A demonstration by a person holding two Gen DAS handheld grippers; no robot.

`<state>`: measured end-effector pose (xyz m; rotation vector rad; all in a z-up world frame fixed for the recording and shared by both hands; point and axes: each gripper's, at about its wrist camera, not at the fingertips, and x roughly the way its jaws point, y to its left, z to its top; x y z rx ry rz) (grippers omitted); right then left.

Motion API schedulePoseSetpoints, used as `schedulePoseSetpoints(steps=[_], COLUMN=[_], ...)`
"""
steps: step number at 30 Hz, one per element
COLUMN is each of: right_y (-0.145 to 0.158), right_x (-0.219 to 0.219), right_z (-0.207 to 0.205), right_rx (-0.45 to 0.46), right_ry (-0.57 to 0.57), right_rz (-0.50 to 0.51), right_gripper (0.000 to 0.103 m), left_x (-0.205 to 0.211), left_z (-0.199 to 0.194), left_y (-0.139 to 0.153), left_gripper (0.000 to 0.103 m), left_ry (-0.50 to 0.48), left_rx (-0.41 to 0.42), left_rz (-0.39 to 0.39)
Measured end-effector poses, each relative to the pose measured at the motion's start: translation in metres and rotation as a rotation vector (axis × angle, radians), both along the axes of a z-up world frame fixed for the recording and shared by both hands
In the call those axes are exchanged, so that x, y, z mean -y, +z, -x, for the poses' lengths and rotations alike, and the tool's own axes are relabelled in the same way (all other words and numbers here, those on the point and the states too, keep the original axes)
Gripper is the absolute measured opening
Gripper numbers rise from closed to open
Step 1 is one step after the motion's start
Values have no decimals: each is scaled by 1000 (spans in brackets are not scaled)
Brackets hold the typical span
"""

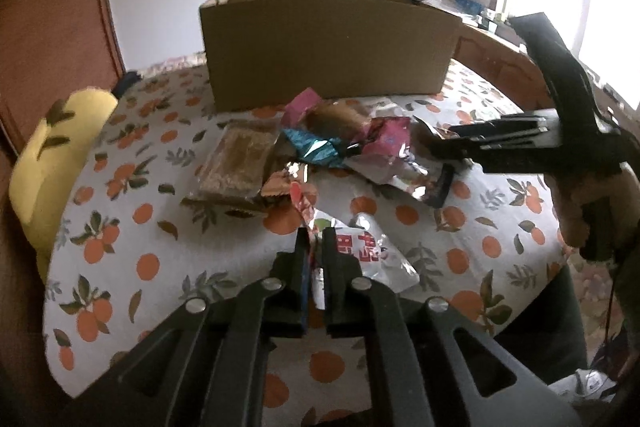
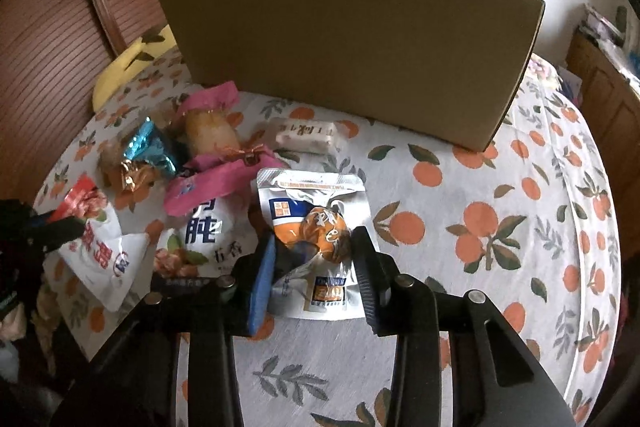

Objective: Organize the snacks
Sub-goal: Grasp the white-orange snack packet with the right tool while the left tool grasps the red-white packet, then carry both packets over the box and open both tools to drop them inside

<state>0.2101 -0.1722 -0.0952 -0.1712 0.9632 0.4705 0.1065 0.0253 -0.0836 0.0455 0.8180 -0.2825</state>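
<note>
My left gripper (image 1: 315, 237) is shut on the edge of a white snack packet with red print (image 1: 370, 255); it also shows in the right wrist view (image 2: 100, 259). My right gripper (image 2: 314, 243) is open, its fingers on either side of a silver pouch with an orange egg picture (image 2: 316, 227) lying flat on the table. A pile of snacks lies in front of a tall cardboard box (image 1: 328, 43) (image 2: 352, 39): a pink-wrapped roll (image 2: 210, 131), a blue foil sweet (image 2: 150, 147), a clear pack of brown bars (image 1: 236, 163).
The round table has a white cloth with orange fruit print (image 2: 500, 227). A small white wrapped sweet (image 2: 306, 135) lies near the box. A yellow cushion (image 1: 48, 163) sits at the table's left edge. Wooden cabinets stand behind.
</note>
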Motion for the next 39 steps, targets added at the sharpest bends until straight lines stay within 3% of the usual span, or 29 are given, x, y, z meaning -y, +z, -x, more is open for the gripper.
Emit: schedulePoseSetpoints(steps=[4, 10, 27, 39], right_y=[-2, -2, 40, 81], right_x=[-3, -5, 16, 19], right_z=[1, 3, 20, 25], right_rx=[2, 19, 88, 159], right_ry=[3, 2, -17, 3], right_rz=[13, 14, -108, -166], right_gripper=[37, 37, 29, 29], left_x=[-1, 8, 11, 10], left_z=[-5, 1, 20, 5], left_y=[-8, -4, 43, 87], left_gripper=[4, 0, 0, 0], left_ry=[-12, -40, -80, -73], left_rx=[-44, -7, 93, 189], left_rz=[38, 28, 66, 68])
